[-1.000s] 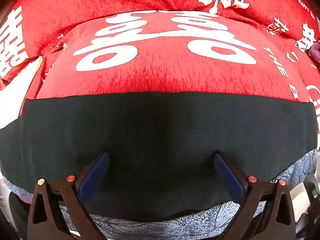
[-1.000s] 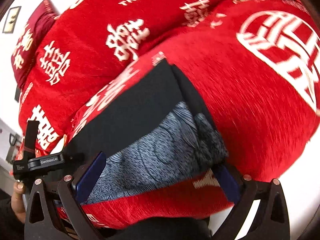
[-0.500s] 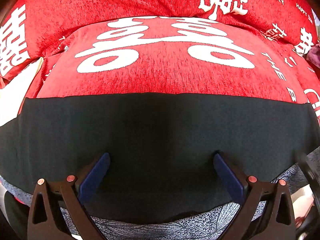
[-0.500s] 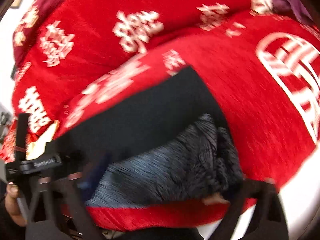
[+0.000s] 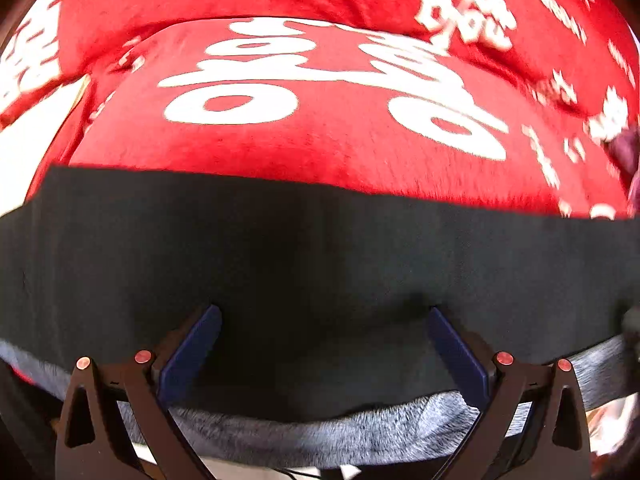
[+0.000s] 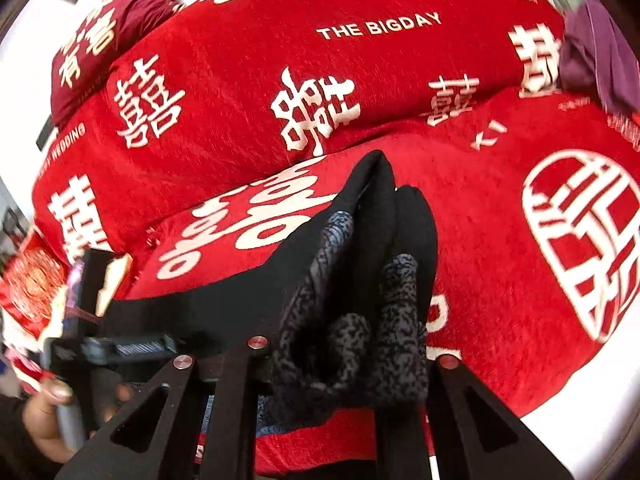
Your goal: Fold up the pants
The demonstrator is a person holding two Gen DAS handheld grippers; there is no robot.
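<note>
The pants (image 5: 320, 256) are black outside with a grey patterned lining. They lie folded as a long band across a red bedspread. My left gripper (image 5: 324, 320) is open, its blue pads (image 5: 192, 348) wide apart just above the black cloth, holding nothing. My right gripper (image 6: 348, 344) is shut on the bunched end of the pants (image 6: 360, 280), lifting it so the grey lining (image 6: 396, 320) bulges between the fingers. The left gripper's body (image 6: 120, 344) and the hand holding it show at lower left in the right wrist view.
The red bedspread (image 6: 280, 52) with white characters covers the bed. A dark red pillow (image 6: 104, 40) lies at the far left corner. A purple cloth (image 6: 600, 48) lies at the far right. The bed's edge and the white floor (image 6: 600, 432) are at right.
My right gripper has closed on the end of the pants and lifted it, bunching the cloth. The left gripper stays open over the black band, shifted slightly.
</note>
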